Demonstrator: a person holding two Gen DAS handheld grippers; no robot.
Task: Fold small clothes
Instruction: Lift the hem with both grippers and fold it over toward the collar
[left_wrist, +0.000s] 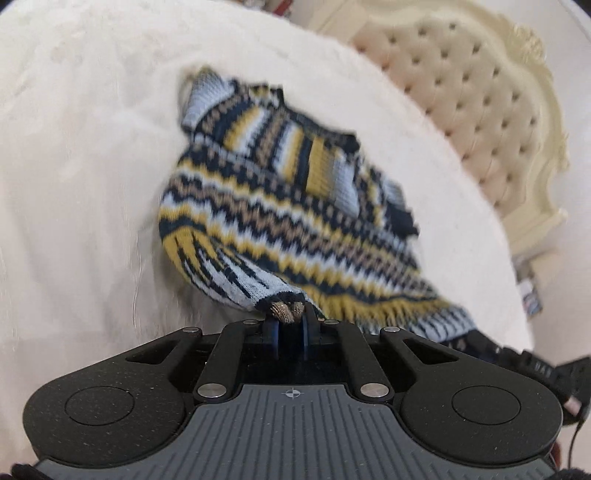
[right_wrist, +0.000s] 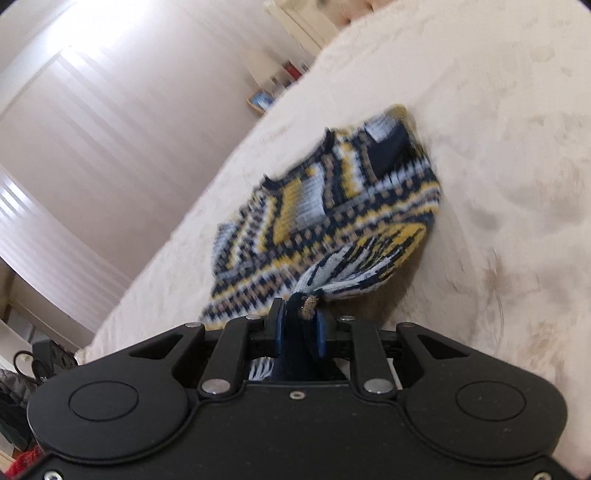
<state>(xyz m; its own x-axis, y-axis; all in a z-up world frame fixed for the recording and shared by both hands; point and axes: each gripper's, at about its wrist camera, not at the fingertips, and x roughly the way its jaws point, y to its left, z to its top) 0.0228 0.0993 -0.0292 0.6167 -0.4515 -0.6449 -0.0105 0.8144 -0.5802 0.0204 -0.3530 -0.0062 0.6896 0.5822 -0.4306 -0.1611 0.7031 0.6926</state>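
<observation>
A small knitted sweater (left_wrist: 280, 206) with navy, yellow, tan and pale blue zigzag stripes lies partly lifted on a cream bedspread (left_wrist: 81, 177). My left gripper (left_wrist: 290, 317) is shut on its hem corner. My right gripper (right_wrist: 301, 317) is shut on the other hem corner of the sweater (right_wrist: 332, 206). The hem is raised toward both cameras while the sleeves and neck rest on the bed. Both views are motion-blurred.
A cream tufted headboard (left_wrist: 476, 85) stands at the far right of the left wrist view. Pale wardrobe doors (right_wrist: 85, 140) and a shelf with small items (right_wrist: 273, 92) stand beyond the bed edge. Dark cables and gear (right_wrist: 40, 365) lie at lower left.
</observation>
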